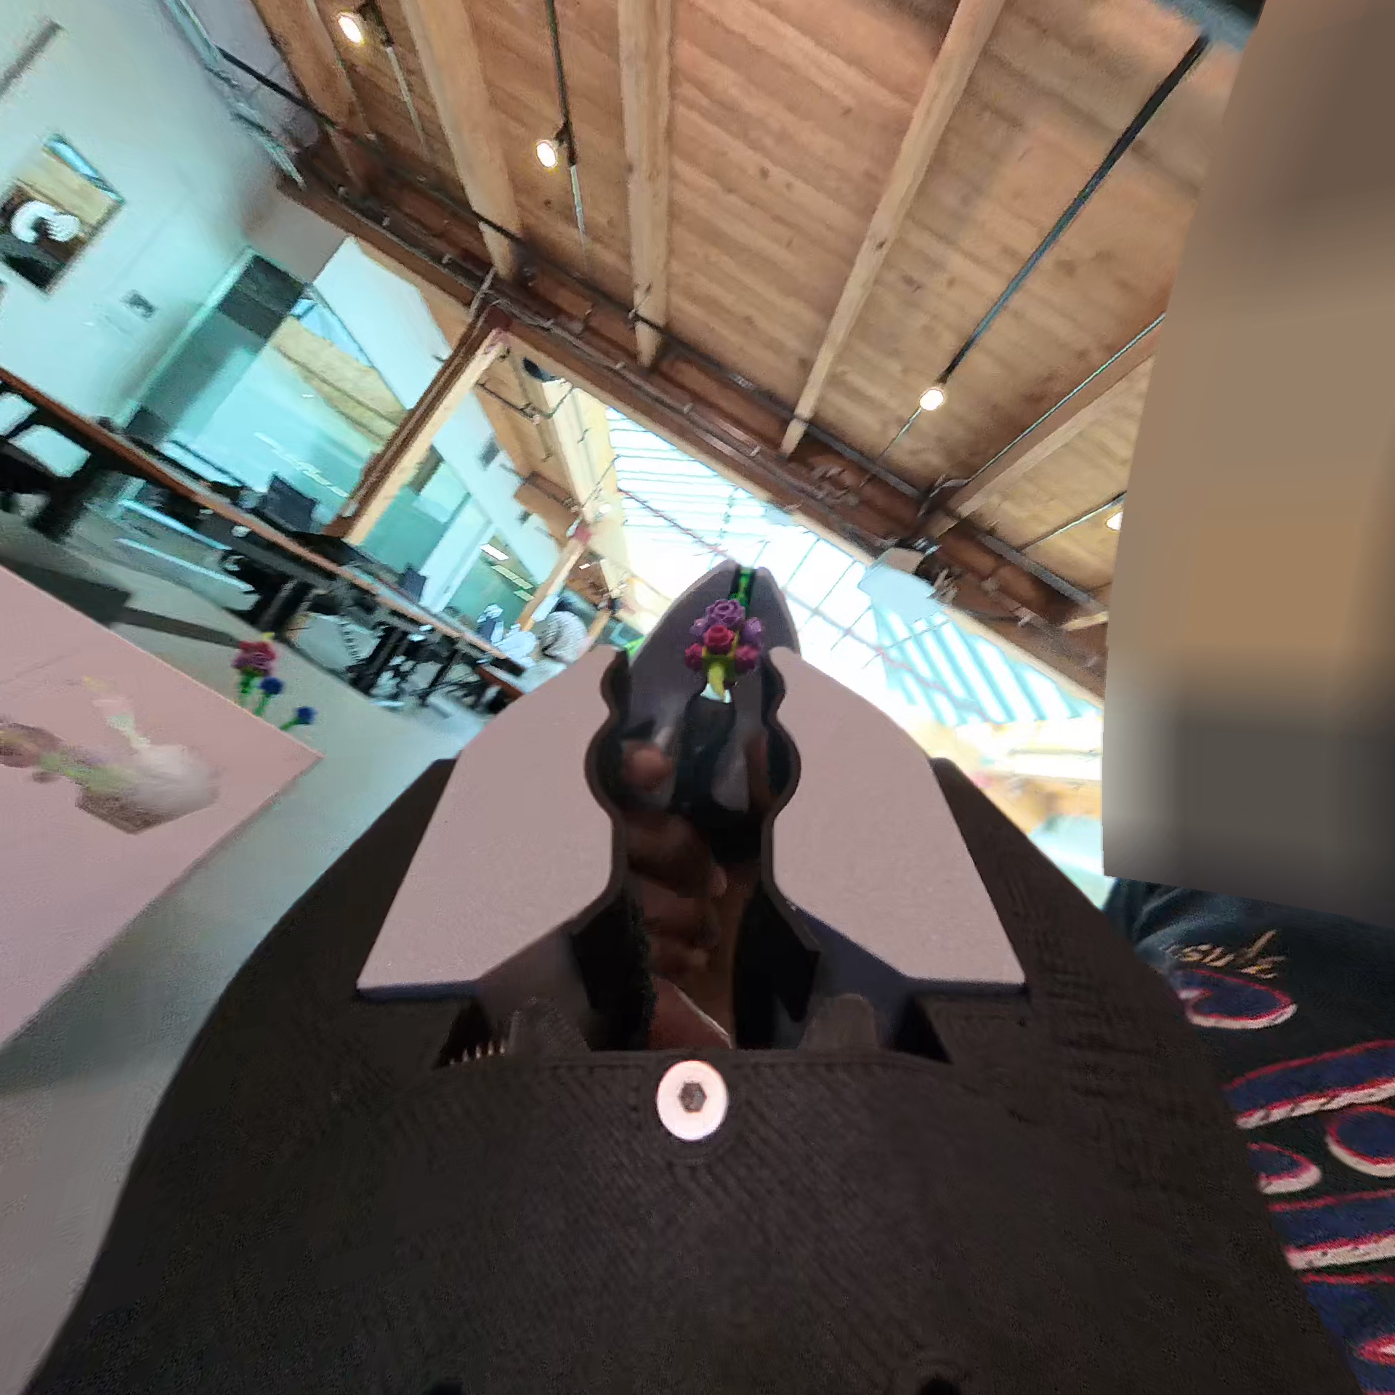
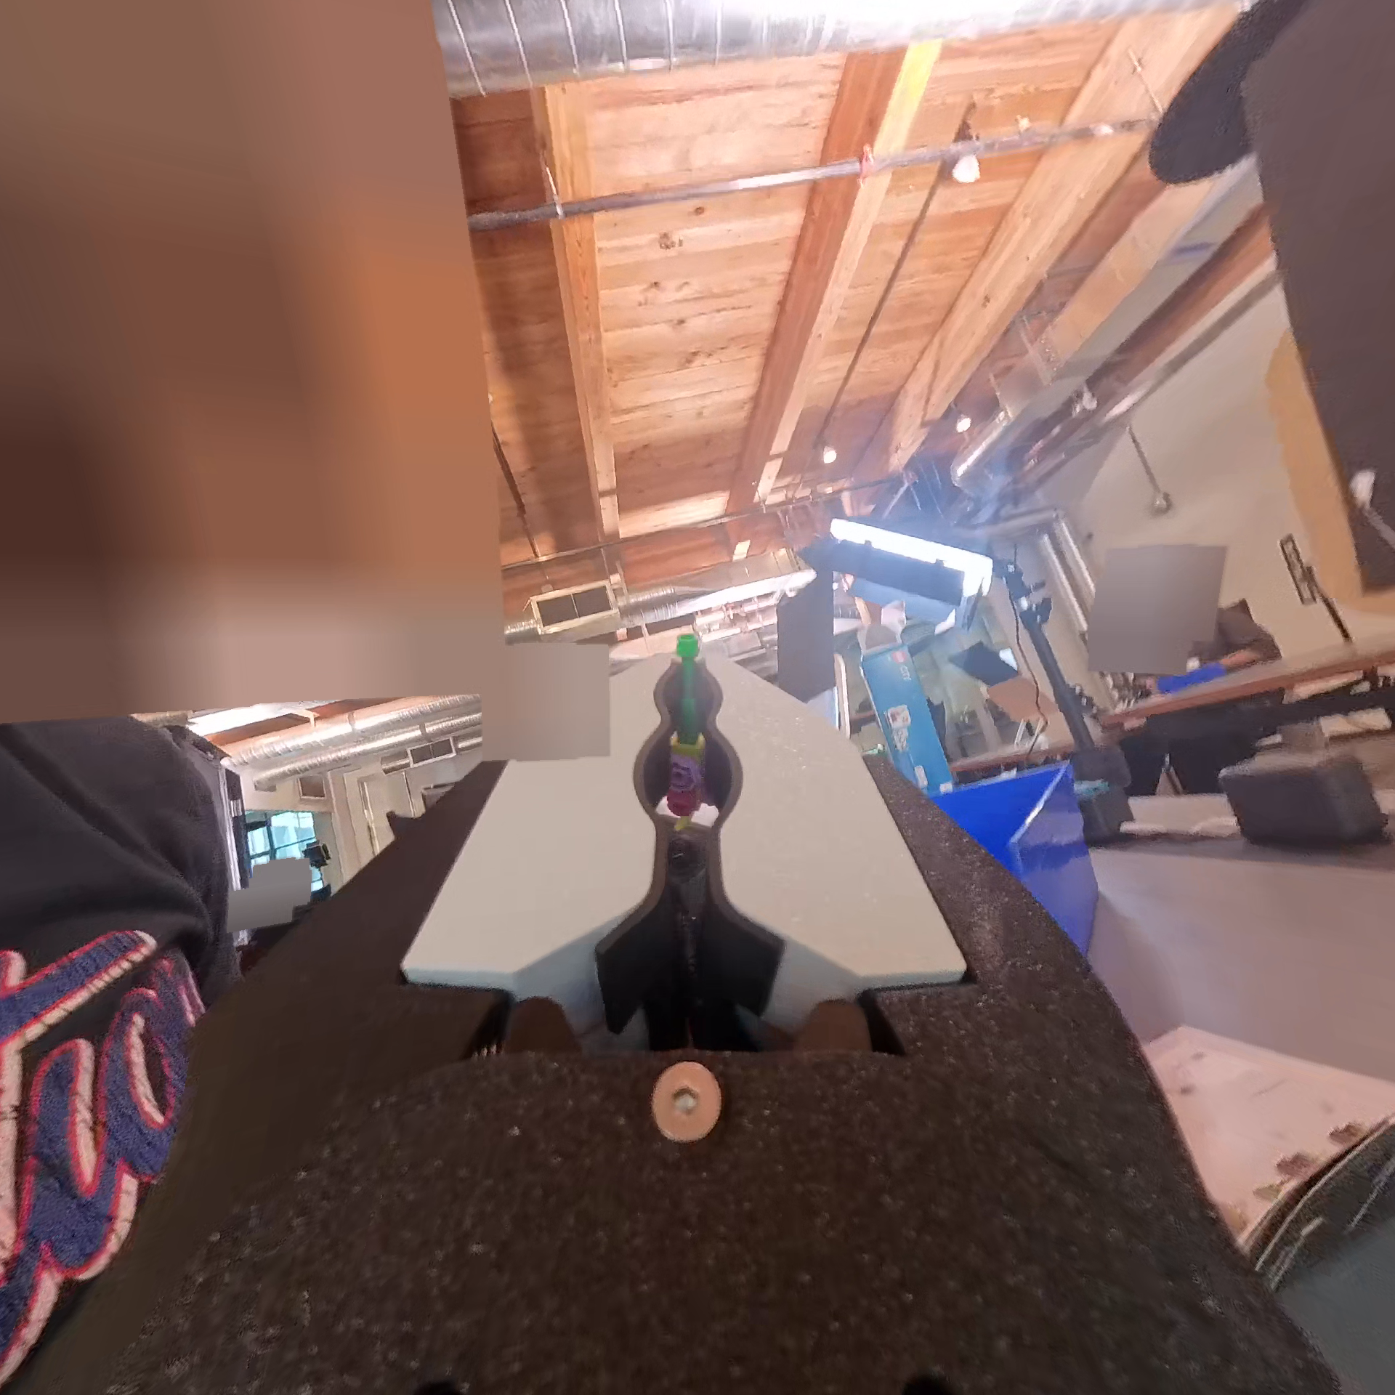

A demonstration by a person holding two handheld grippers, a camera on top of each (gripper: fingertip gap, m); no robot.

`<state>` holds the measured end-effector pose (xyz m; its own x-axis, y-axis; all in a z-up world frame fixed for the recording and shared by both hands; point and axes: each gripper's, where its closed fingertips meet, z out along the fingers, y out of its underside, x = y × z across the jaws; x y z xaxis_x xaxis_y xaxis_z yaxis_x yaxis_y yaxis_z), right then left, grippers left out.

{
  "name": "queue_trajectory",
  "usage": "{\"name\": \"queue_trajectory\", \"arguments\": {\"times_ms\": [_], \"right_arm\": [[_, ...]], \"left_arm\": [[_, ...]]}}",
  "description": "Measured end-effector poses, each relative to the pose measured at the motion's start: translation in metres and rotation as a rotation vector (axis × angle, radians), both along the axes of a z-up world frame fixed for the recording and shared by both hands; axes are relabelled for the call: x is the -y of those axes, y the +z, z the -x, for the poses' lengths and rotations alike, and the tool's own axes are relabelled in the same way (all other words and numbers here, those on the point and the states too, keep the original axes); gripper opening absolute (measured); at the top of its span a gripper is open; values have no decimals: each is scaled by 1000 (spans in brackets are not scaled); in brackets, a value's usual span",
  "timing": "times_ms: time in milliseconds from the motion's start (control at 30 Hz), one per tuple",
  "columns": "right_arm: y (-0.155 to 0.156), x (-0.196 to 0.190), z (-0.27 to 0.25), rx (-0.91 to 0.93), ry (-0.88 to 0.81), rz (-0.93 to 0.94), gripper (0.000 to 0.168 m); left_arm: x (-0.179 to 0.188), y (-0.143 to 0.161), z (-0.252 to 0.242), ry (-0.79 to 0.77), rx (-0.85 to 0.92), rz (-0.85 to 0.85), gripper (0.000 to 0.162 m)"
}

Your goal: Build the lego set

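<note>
A small lego flower, a purple and magenta cluster (image 1: pixel 723 638) on a green stem (image 2: pixel 688 698), is held in the air. My right gripper (image 2: pixel 688 668) is shut on the stem. The flower head (image 2: pixel 683 781) sits in the cutout between its grey fingers (image 2: pixel 792 830), and the stem end sticks out past the tips. My left gripper (image 1: pixel 698 663) is open with its jaws apart and empty. It faces the right gripper (image 1: pixel 743 585), which points upward just beyond the left fingertips, so the flower shows through the gap.
Several finished lego flowers (image 1: pixel 260 679) stand on the grey table (image 1: pixel 151 943) beside a pink printed sheet or box (image 1: pixel 98 868). A blue bin (image 2: pixel 1019 845), a black case (image 2: pixel 1298 800) and a paper sheet (image 2: pixel 1245 1132) lie to the right. The person's dark sweatshirt (image 1: pixel 1298 1094) is close. My two grippers' fingertips are within a few centimetres of each other.
</note>
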<state>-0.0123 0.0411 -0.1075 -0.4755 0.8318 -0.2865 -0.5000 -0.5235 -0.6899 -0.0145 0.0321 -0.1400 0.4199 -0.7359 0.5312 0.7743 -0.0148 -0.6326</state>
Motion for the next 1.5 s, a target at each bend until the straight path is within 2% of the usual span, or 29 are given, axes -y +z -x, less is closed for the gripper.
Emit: {"name": "queue_trajectory", "arguments": {"times_ms": [67, 100, 200, 267, 333, 433, 500, 567, 633, 733, 867, 1200, 1400, 1500], "right_arm": [[14, -12, -17, -35, -38, -1, 2], [21, -16, -26, -45, -60, -16, 2], [32, -27, -46, 7, -144, -104, 2], [28, -37, -57, 75, -183, -172, 3], [18, -48, -68, 126, -201, -202, 3], [-6, -65, -81, 169, -232, -197, 3], [-21, -76, -86, 169, -268, -147, 3], [-20, -79, -93, 116, -239, -73, 2], [-17, -79, -99, 88, -246, -74, 2], [-25, -83, -96, 160, -307, -122, 3], [-25, -81, -97, 154, -295, -122, 3], [-22, -89, -106, 117, -329, -83, 3], [-23, -90, -105, 119, -336, -82, 3], [-23, -91, -106, 116, -341, -78, 2]], "left_arm": [[3, 1, 4, 65, -130, 30, 48], [8, 4, 9, 91, -202, 44, 50], [28, 20, 38, 156, -415, 85, 49], [41, 26, 71, 204, -607, 173, 49], [50, 22, 115, 254, -854, 324, 46], [56, 0, 196, 320, -1212, 641, 38], [54, -21, 251, 335, -1349, 892, 31], [47, -48, 297, 336, -1415, 1124, 27], [38, -77, 325, 276, -1418, 1280, 27], [22, -113, 339, 156, -1275, 1419, 25], [18, -143, 351, 89, -1203, 1556, 24], [26, -164, 347, 29, -1173, 1657, 17], [26, -166, 350, 59, -1217, 1660, 4], [26, -166, 350, 55, -1268, 1641, 3]]}}
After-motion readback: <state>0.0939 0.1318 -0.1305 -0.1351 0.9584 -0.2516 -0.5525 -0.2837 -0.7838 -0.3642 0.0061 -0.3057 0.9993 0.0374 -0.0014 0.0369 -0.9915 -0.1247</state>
